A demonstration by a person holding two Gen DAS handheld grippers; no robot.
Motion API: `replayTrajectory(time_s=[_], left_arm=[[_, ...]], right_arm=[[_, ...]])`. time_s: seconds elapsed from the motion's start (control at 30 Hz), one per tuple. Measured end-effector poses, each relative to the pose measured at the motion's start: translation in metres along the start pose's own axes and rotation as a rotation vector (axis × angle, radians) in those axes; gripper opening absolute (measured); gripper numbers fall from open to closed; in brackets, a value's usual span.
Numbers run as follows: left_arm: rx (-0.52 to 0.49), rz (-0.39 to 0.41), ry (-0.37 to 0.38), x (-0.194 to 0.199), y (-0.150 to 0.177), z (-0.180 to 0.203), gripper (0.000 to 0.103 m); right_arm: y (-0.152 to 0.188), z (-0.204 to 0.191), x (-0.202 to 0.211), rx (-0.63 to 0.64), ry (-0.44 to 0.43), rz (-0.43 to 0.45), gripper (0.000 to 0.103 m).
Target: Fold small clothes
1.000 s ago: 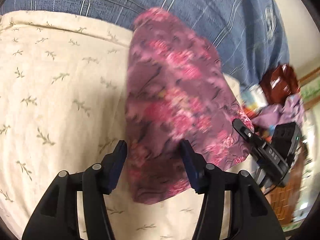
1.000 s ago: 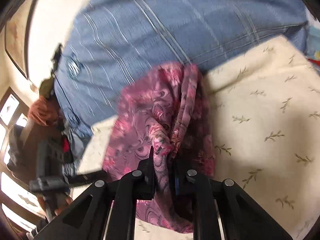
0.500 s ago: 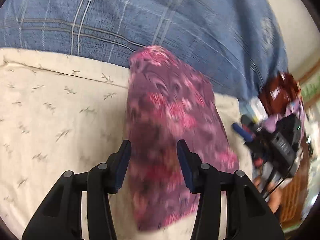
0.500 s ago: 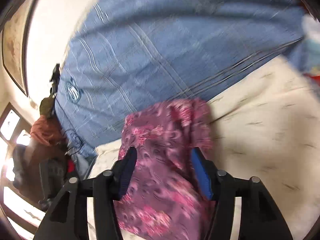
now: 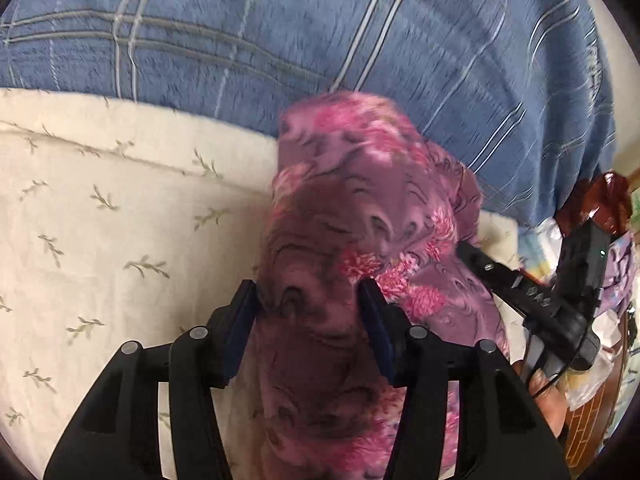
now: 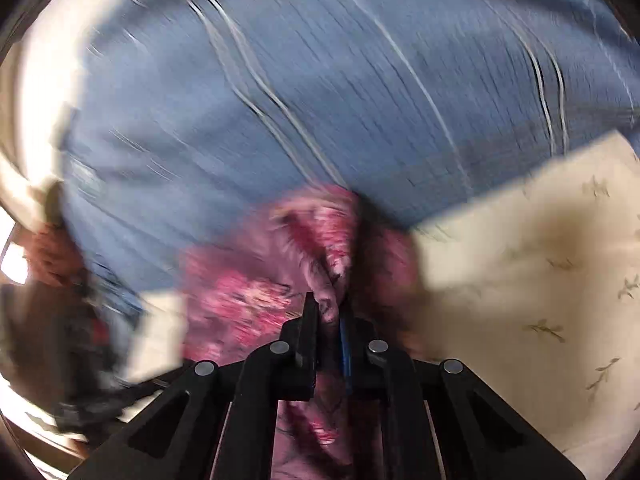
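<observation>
A purple garment with pink flowers [image 5: 360,216] lies on the cream sheet [image 5: 100,220], its far end at the sheet's edge. My left gripper [image 5: 308,312] hovers low over the garment's middle. Its jaws are opening, with cloth filling the gap between them, and the pads do not clearly press on it. In the blurred right wrist view my right gripper [image 6: 330,312] is closing tight on a raised fold of the garment [image 6: 240,300]. From the left wrist view the right gripper [image 5: 476,256] reaches the cloth's right edge.
A person in a blue checked shirt [image 5: 320,32] stands right against the sheet's far edge. To the right are a dark red bag [image 5: 600,204] and loose clutter [image 5: 616,280]. The leaf-print sheet stretches off to the left.
Both grippers moved forward along the garment toward the person. The right gripper let go of its fold, stood open half a second ago, and has shut on a fold again.
</observation>
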State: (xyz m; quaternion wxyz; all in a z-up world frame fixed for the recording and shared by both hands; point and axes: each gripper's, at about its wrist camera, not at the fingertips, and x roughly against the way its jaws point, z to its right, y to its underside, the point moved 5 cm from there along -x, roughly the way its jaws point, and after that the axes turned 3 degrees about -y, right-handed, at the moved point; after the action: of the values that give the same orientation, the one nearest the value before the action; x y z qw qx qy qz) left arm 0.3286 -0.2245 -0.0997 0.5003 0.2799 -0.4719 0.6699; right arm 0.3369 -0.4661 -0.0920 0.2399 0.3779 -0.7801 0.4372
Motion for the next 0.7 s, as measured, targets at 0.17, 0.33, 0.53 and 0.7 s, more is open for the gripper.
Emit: replayTrajectory(time_s=[0.17, 0.33, 0.53, 0.7], left_arm=[[-0.019, 0.063, 0.034, 0.044, 0.019, 0.001, 0.051], [-0.114, 0.106, 0.031, 0.057, 0.072, 0.016, 0.051], [-0.228, 0.052, -0.067, 0.047, 0.098, 0.018, 0.05], [-0.094, 0.08, 0.004, 0.068, 0.046, 0.0, 0.051]], right_arm=[[0.006, -0.017, 0.053, 0.057, -0.044, 0.131, 0.018], [0.055, -0.031, 0.076, 0.194, -0.121, 0.08, 0.018], [0.082, -0.017, 0.063, 0.235, -0.003, 0.022, 0.013], [0.042, -0.014, 0.093, 0.075, -0.112, 0.164, 0.052]])
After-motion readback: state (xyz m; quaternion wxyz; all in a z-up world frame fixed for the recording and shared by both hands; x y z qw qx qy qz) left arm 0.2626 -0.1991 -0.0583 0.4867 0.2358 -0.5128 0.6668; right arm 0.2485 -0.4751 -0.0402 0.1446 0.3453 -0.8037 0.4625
